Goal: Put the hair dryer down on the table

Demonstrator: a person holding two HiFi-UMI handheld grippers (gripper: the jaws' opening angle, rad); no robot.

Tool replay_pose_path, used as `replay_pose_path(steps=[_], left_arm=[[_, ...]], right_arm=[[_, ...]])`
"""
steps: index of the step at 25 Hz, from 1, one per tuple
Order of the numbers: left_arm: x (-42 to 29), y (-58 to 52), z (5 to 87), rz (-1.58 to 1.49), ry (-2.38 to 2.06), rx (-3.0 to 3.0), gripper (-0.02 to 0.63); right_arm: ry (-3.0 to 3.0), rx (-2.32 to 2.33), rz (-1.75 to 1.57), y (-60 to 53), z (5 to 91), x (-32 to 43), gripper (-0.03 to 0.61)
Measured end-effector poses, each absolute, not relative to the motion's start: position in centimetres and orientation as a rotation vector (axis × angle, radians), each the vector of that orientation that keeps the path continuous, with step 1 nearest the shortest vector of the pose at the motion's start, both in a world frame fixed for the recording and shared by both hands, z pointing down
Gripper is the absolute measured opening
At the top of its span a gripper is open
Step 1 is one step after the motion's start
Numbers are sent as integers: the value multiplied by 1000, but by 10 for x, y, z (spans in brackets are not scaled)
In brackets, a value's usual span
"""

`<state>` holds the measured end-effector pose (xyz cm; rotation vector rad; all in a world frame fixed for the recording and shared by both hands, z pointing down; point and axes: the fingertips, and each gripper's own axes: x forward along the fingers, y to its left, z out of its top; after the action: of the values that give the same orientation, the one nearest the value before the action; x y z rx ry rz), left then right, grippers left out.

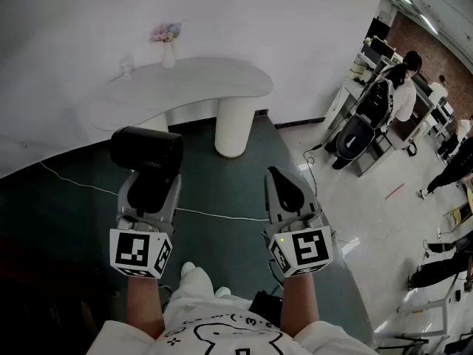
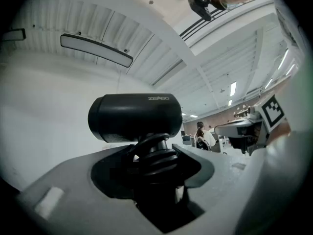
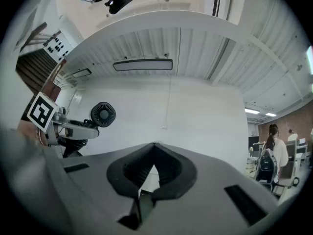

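A black hair dryer [image 1: 146, 150] stands upright in my left gripper [image 1: 151, 191], well above the floor and nearer to me than the white table [image 1: 222, 80]. In the left gripper view the jaws press on its ribbed handle [image 2: 155, 156], with the barrel [image 2: 134, 116] above them. My right gripper [image 1: 285, 183] is held level beside it on the right, shut with nothing in it; its jaw tips meet in the right gripper view [image 3: 154, 153]. That view also shows the hair dryer's round rear grille [image 3: 102, 114] at the left.
A vase of flowers [image 1: 168, 41] and a small glass [image 1: 126, 66] stand on the curved white table against the wall. A thin white cable [image 1: 81, 184] runs across the dark green floor. People and desks [image 1: 399, 87] are far right.
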<state>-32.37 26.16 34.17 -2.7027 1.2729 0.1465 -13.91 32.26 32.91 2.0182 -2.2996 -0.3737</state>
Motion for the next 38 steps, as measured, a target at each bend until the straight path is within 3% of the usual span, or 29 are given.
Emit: replay_pose_path(steps=[15, 38], left_arm=[[-304, 243, 338, 153, 1234, -2709, 238], [-232, 53, 324, 185, 1324, -2740, 238]], right_arm=[[-2257, 2230, -276, 319, 328, -95, -2], [-2205, 2121, -254, 126, 316, -17, -2]])
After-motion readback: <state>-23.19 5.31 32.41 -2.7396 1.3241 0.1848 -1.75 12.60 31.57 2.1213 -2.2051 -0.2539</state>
